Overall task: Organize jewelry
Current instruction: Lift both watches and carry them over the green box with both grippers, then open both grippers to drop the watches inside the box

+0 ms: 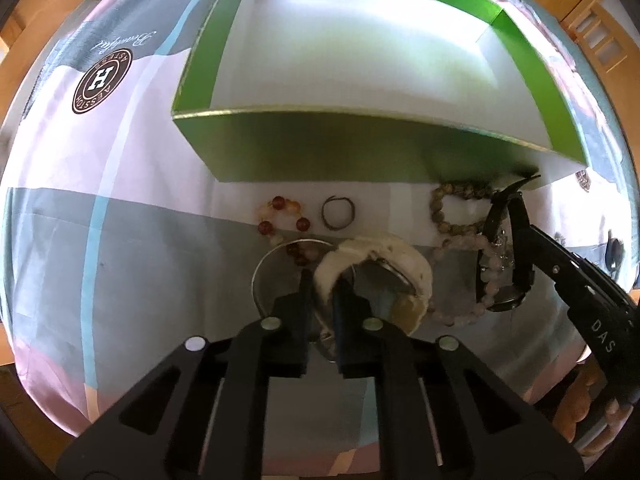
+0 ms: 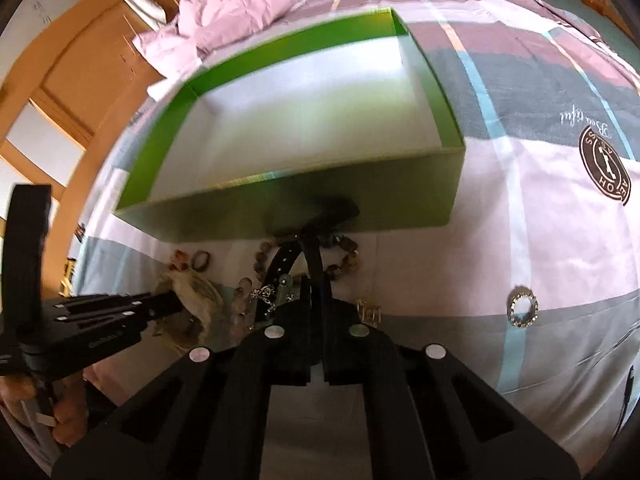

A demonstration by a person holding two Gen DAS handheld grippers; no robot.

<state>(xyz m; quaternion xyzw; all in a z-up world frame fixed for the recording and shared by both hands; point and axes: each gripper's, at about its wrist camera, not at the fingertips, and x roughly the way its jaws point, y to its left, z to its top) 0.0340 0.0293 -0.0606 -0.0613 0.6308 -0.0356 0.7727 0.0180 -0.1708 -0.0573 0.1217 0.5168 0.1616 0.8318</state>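
Observation:
An open green box with a white floor stands on the bedspread, also in the right wrist view. My left gripper is shut on a cream bangle, held just above the cloth in front of the box. My right gripper is shut on a black wristwatch; the left wrist view shows the watch hanging upright with a pale pink bead bracelet beside it. A red-and-amber bead bracelet, a thin dark ring, a silver bangle and a brown bead bracelet lie near the box's front wall.
A round rhinestone brooch lies on the bedspread to the right. A small gold piece sits by my right fingers. Pink pillows lie beyond the box. Wooden furniture borders the bed.

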